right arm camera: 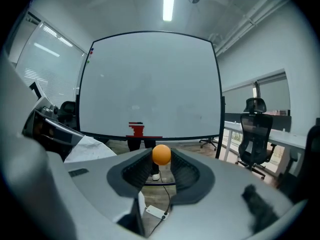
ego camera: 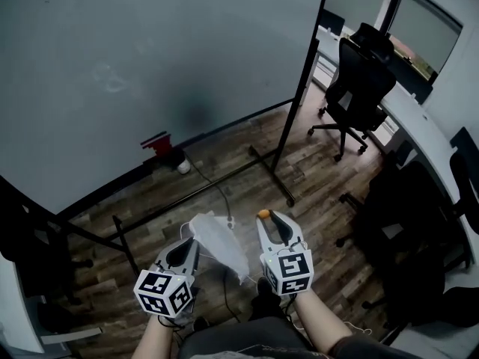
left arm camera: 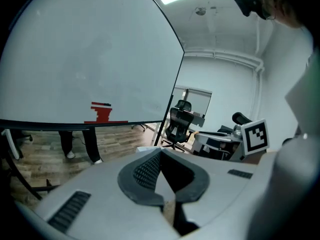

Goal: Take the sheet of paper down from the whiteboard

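Observation:
The white sheet of paper (ego camera: pixel 222 247) is off the whiteboard (ego camera: pixel 150 66) and hangs crumpled between my two grippers, low in the head view. My left gripper (ego camera: pixel 194 239) is shut on the sheet's left edge, and a thin pale sliver of paper (left arm camera: pixel 166 189) shows between its closed jaws. My right gripper (ego camera: pixel 265 217) is just right of the sheet, shut on a small orange ball (right arm camera: pixel 161 154) held at its tips. The right gripper view catches the paper (right arm camera: pixel 92 149) at its lower left. Both grippers point towards the whiteboard (right arm camera: pixel 150 84), well back from it.
A red eraser (ego camera: pixel 157 142) sits on the board's tray. The board's black stand legs (ego camera: pixel 273 172) cross the wooden floor, with a cable and a white adapter (ego camera: pixel 228 221) beside them. Black office chairs (ego camera: pixel 359 81) and a long white desk (ego camera: pixel 419 122) stand at the right.

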`<state>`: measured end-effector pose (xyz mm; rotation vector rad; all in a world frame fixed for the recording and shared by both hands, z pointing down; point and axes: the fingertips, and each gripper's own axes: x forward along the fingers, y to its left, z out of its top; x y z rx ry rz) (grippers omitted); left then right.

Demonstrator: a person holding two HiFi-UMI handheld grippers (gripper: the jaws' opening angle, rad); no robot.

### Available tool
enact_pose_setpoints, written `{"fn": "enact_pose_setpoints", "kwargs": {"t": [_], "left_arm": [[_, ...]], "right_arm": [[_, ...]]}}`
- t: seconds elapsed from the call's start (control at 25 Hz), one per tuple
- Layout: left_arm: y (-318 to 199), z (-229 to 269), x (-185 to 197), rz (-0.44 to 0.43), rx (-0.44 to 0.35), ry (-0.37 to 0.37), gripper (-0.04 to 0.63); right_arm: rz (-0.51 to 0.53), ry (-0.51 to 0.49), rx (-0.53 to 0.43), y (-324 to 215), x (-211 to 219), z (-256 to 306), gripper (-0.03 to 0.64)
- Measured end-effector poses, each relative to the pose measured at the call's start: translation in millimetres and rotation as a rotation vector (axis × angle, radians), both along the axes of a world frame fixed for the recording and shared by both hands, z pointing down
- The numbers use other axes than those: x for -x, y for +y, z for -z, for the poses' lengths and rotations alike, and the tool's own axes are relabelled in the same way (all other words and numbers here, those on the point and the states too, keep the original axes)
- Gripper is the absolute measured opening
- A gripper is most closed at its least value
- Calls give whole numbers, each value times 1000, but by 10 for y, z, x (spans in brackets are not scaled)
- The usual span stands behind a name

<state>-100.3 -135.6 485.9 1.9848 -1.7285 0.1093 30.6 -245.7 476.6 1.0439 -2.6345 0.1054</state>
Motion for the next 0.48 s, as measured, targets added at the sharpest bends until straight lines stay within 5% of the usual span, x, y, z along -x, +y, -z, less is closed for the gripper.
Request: {"fn": "enact_pose_setpoints", "kwargs": {"t": [0.48], "left_arm": [[1262, -231, 711, -48, -21, 45, 14]], "right_arm": [[-72, 77, -23, 1244, 578, -115, 121]]}}
